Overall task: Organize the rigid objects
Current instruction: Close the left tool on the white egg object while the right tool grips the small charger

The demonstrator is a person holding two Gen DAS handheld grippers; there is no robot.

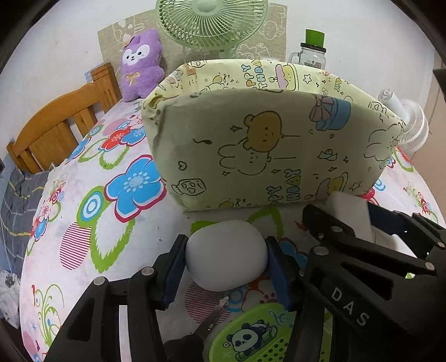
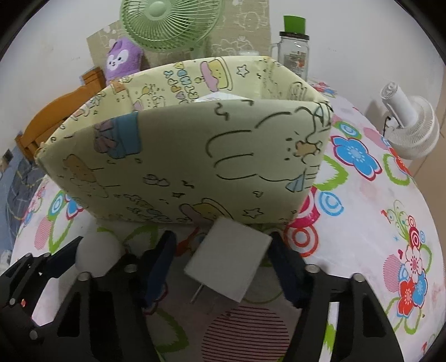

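Note:
My left gripper [image 1: 225, 268] is shut on a white egg-shaped object [image 1: 225, 254], held just above the floral tablecloth [image 1: 111, 222] in front of a pale green cartoon-print box [image 1: 264, 144]. In the right wrist view, a white plug adapter [image 2: 225, 264] lies tilted between the fingers of my right gripper [image 2: 223, 267], prongs toward the camera. The right pad [image 2: 281, 259] touches its corner and the left pad [image 2: 164, 259] stands a little apart, so this gripper is open. The box [image 2: 195, 167] rises right behind it, open at the top. The left gripper [image 2: 69, 259] and the egg-shaped object [image 2: 97, 254] show at the lower left.
A green panda-print lid [image 1: 251, 334] and a black-handled tool [image 1: 209, 323] lie near the table's front edge. Behind the box stand a green fan [image 1: 211, 19], a purple plush [image 1: 140, 64], a glass jar with a green cap [image 2: 295, 53] and a white fan [image 2: 409, 125]. A wooden chair [image 1: 55, 131] stands left.

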